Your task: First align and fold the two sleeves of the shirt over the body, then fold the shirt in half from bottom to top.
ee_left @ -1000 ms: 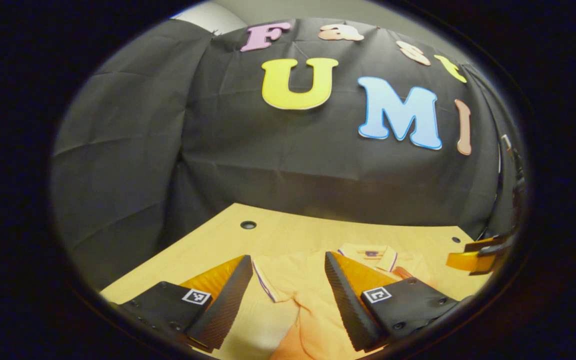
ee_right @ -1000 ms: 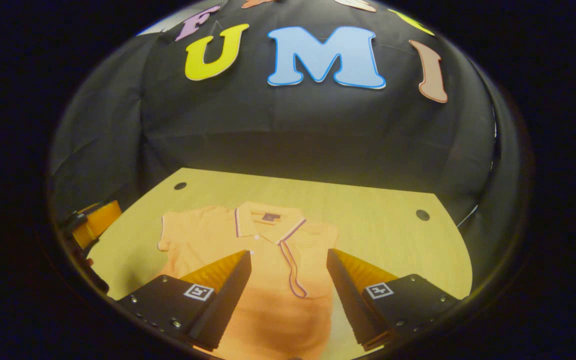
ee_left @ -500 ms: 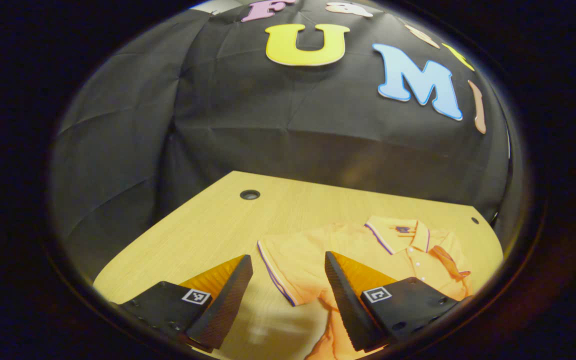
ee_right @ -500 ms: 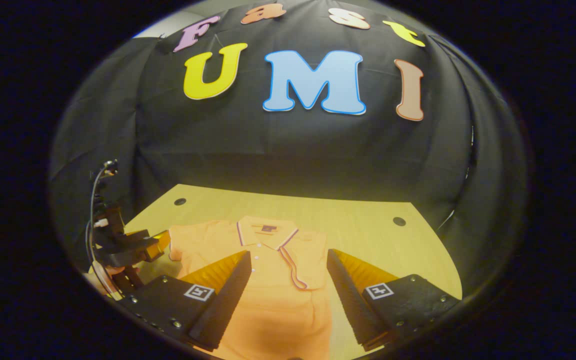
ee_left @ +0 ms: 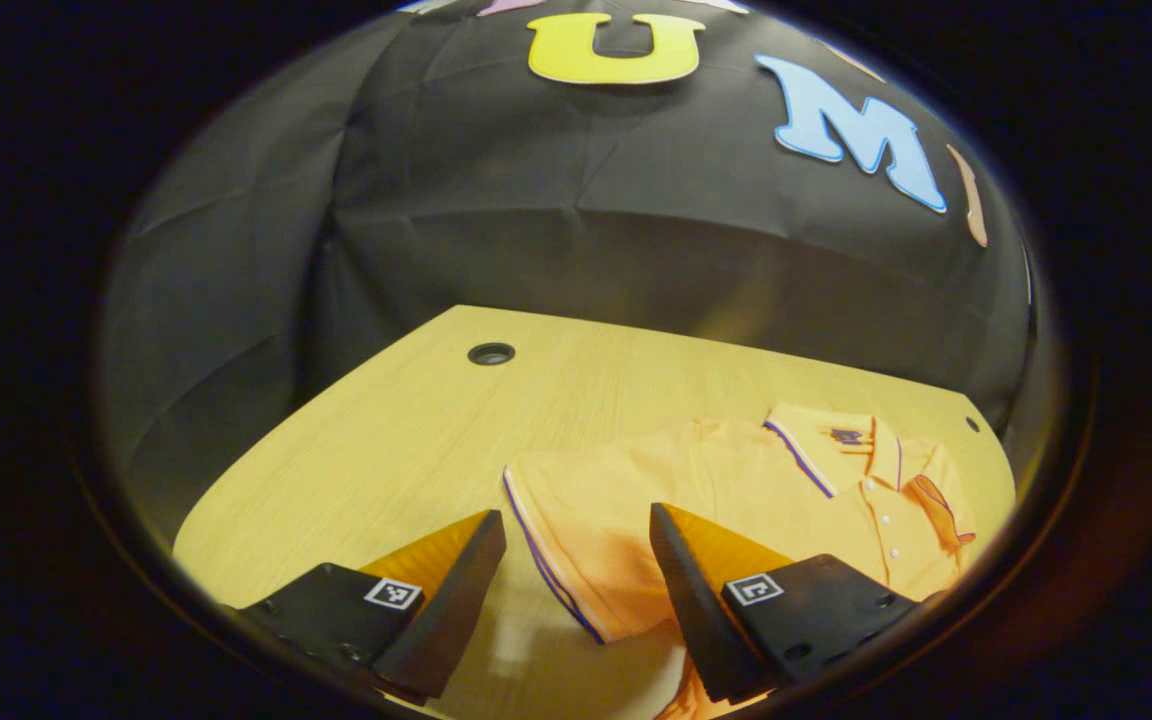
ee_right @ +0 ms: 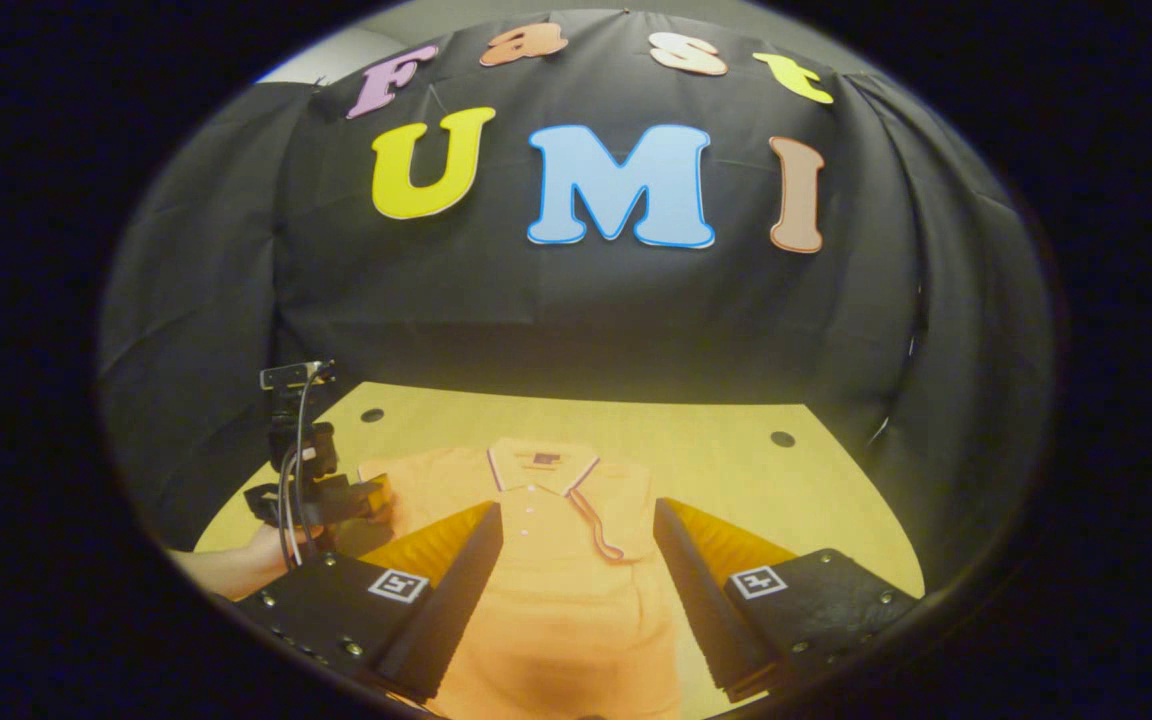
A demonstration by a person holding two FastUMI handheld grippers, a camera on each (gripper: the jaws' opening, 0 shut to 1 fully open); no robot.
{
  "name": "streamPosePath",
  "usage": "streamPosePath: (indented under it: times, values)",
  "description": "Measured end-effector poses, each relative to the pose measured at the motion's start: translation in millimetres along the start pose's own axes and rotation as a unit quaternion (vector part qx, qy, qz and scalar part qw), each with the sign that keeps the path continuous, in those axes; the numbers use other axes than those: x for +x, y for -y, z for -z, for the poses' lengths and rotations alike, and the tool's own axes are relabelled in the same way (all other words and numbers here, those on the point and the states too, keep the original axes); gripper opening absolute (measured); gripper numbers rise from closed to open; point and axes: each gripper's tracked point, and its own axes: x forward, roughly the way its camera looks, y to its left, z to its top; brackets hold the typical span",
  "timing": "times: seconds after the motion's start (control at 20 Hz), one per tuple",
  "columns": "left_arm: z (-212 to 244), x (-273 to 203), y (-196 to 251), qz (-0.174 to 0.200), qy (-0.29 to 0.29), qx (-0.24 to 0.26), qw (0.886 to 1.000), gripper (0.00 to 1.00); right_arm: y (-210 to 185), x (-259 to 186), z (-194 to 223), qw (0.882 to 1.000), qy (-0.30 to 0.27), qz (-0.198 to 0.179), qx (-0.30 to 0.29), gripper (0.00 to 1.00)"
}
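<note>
shirt (ee_left: 736, 490): laid flat on table (ee_left: 386, 450), lower centre of frame
left gripper (ee_left: 576, 540): released, above sleeve (ee_left: 576, 540)
right gripper (ee_right: 576, 530): released, above shirt body

In the left gripper view the shirt (ee_left: 736, 490) is cut off at the bottom edge, so its lower body and hem are unseen. The left gripper's (ee_left: 576, 590) far finger covers part of the fabric below the sleeve (ee_left: 576, 540). The collar label is too small to make out.

In the right gripper view the right gripper's (ee_right: 576, 590) fingers hide both sides of the shirt (ee_right: 576, 600), and its hem runs out of frame. The hand (ee_right: 256, 560) on the far gripper is cut off at the wrist; whether that gripper touches the sleeve cannot be told.
</note>
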Motion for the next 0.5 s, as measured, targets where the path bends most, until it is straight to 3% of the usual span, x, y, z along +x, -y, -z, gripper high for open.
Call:
streamPosePath:
  times: [0.35,0.5]
  values:
    - [8,21,3,0.005,-0.048,-0.015,0.999,0.94,-3,-9,7,1.000,-0.005,-0.009,0.010,0.94]
    - [12,26,-3,-0.019,-0.063,0.023,0.998,0.88,-1,-9,13,1.000,-0.011,-0.009,0.020,0.94]
